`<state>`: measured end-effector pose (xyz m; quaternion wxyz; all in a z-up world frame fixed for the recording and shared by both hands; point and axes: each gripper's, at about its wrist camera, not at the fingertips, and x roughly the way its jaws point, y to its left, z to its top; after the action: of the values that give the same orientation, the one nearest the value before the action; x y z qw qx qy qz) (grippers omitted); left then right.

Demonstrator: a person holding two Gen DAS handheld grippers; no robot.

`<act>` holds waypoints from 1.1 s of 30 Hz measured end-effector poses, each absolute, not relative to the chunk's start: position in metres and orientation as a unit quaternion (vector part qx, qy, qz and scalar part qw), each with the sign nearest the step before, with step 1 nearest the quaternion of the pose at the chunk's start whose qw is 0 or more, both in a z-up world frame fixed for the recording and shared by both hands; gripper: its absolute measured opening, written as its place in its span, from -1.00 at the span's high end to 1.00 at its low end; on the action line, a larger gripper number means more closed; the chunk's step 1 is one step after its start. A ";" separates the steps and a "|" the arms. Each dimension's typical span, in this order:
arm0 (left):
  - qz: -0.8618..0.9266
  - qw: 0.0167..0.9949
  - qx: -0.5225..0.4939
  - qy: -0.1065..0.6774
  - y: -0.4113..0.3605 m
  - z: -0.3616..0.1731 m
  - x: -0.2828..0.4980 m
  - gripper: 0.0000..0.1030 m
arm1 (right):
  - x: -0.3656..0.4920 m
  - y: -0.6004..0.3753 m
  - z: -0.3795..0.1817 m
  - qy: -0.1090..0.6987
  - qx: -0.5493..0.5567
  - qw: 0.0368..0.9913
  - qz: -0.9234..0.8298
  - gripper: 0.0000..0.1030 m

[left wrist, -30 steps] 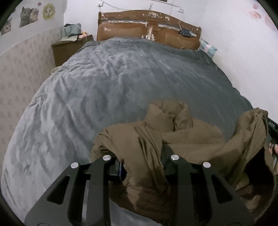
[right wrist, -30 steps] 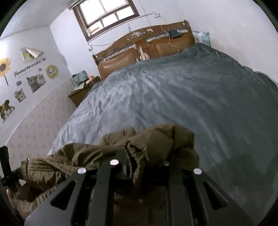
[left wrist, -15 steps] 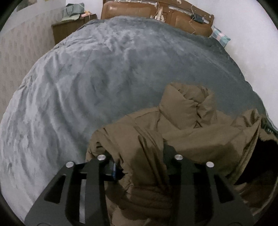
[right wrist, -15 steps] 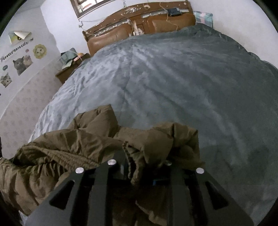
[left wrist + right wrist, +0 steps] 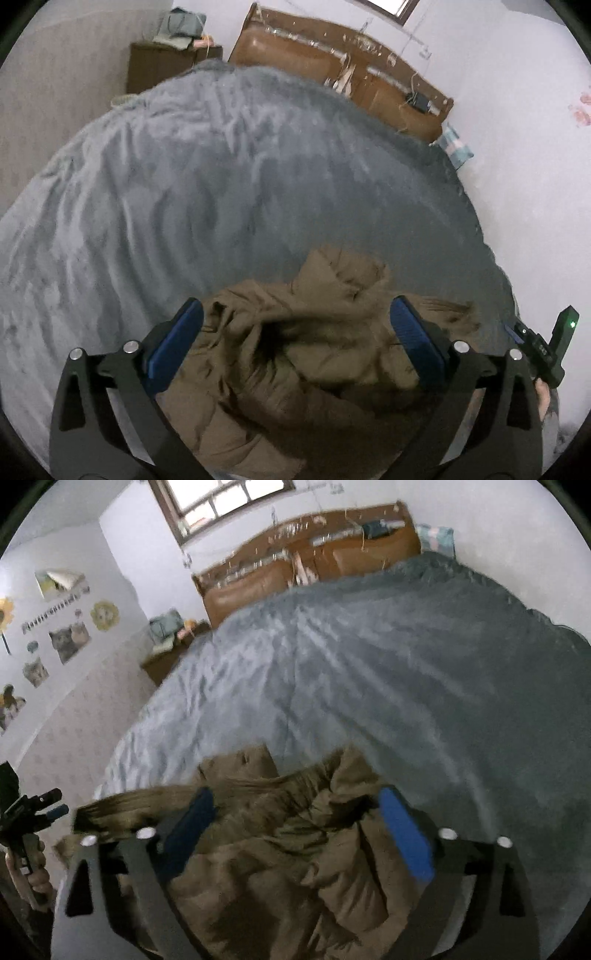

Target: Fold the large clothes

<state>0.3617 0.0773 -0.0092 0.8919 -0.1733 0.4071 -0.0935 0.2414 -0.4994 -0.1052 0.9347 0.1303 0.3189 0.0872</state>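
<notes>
A brown padded jacket [image 5: 314,350] lies bunched at the near end of a grey bed cover [image 5: 221,184]. My left gripper [image 5: 295,321] is open above it, blue pads wide apart, holding nothing. In the right wrist view the same jacket [image 5: 295,867] lies crumpled below my right gripper [image 5: 299,812], which is open too and holds nothing. The right gripper shows at the right edge of the left wrist view [image 5: 546,350], and the left gripper at the left edge of the right wrist view [image 5: 29,812].
A brown wooden headboard [image 5: 332,66] stands at the far end of the bed. A dark nightstand [image 5: 159,62] with things on it stands at the far left. White walls run close along the right side [image 5: 535,147].
Both grippers were shut on folds of the jacket and have opened. The jacket has dropped onto the bed in a heap. Both cameras have tilted.
</notes>
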 end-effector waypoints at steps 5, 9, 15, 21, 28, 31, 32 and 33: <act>-0.056 0.908 -0.103 0.402 0.096 -0.009 0.333 -0.94 | 0.224 -0.500 -0.100 0.315 0.072 0.944 0.062 -0.85; -0.050 0.897 -0.066 0.434 0.116 -0.049 0.302 -0.94 | 0.214 -0.503 -0.126 0.345 0.013 0.938 0.042 -0.85; -0.073 0.886 -0.058 0.455 0.110 -0.093 0.286 -0.94 | 0.205 -0.521 -0.162 0.381 0.001 0.924 0.031 -0.86; -0.090 0.874 -0.049 0.475 0.081 -0.119 0.315 -0.94 | 0.227 -0.517 -0.185 0.399 -0.013 0.916 0.045 -0.86; -0.054 0.870 -0.044 0.488 0.062 -0.133 0.349 -0.72 | 0.252 -0.527 -0.223 0.416 0.035 0.907 0.058 -0.86; -0.042 0.864 -0.046 0.500 0.059 -0.142 0.360 -0.17 | 0.253 -0.518 -0.224 0.398 0.026 0.914 0.069 -0.53; -0.039 0.863 -0.053 0.502 0.061 -0.144 0.363 -0.01 | 0.257 -0.513 -0.224 0.402 0.026 0.912 0.076 -0.15; -0.034 0.863 -0.061 0.501 0.063 -0.144 0.365 0.07 | 0.259 -0.509 -0.224 0.404 0.024 0.911 0.078 0.13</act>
<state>0.3646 0.0634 -0.1443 0.8629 -0.0607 0.5005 -0.0345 0.2594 -0.5089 -0.2239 0.9112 0.0243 0.4038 0.0781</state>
